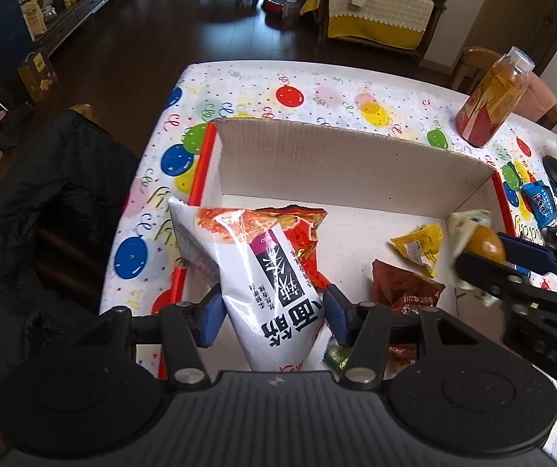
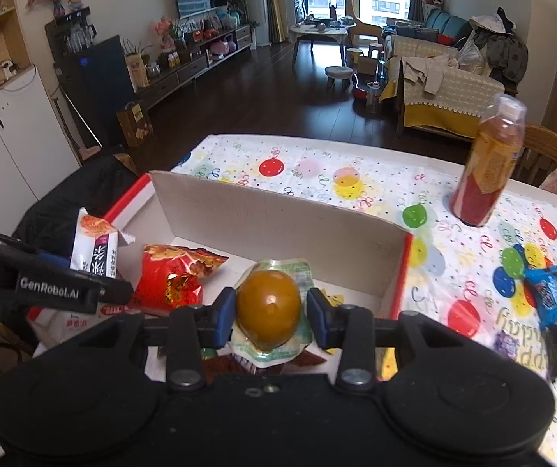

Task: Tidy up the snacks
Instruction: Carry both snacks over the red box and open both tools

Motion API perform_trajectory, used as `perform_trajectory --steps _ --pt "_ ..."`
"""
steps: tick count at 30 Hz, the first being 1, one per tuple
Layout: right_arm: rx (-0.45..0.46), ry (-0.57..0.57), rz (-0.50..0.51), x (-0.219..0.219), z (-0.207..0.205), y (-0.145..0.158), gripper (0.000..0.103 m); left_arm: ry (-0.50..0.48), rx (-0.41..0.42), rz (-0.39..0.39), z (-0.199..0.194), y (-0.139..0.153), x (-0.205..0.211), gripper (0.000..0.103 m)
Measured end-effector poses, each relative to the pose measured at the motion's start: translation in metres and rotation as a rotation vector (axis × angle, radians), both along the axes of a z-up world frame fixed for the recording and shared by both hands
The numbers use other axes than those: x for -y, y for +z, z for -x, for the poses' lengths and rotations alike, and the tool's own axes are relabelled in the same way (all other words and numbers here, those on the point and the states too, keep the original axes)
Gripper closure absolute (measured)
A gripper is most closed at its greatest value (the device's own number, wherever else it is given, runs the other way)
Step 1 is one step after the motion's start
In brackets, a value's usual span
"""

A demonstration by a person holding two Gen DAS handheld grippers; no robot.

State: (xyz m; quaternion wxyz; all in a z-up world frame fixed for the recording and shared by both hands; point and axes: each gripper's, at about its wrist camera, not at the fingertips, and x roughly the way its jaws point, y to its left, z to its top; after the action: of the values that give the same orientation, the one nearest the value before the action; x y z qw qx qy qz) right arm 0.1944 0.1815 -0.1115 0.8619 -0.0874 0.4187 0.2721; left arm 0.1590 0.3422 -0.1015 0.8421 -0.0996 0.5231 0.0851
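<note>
Left hand-held gripper [image 1: 272, 311] clamps the white snack bag [image 1: 255, 272] over the cardboard box's [image 1: 337, 155] left end — lower it flat. Right hand-held gripper [image 2: 270, 311] grips the sealed egg pack [image 2: 268, 303] over the box's right — release only near its floor.

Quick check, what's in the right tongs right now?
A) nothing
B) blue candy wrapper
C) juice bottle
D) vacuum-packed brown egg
D: the right tongs pinch the packed egg over the box; the blue candy and bottle sit on the table.
</note>
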Motion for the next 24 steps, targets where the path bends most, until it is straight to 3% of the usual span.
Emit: perform_trajectory --steps 10,18,24 --pt "-0.058 0.009 0.048 -0.016 -0.021 -0.033 0.065 -0.028 -0.061 0.019 -0.016 -0.028 0.009 0.050" --pt "-0.093 0.009 0.062 -0.017 -0.023 -0.047 0.064 -0.034 -0.068 0.016 -0.021 -0.033 0.012 0.050" --pt "-0.094 0.019 0.046 -0.013 -0.018 -0.043 0.046 -0.020 -0.077 0.016 -0.019 -0.034 0.011 0.047"
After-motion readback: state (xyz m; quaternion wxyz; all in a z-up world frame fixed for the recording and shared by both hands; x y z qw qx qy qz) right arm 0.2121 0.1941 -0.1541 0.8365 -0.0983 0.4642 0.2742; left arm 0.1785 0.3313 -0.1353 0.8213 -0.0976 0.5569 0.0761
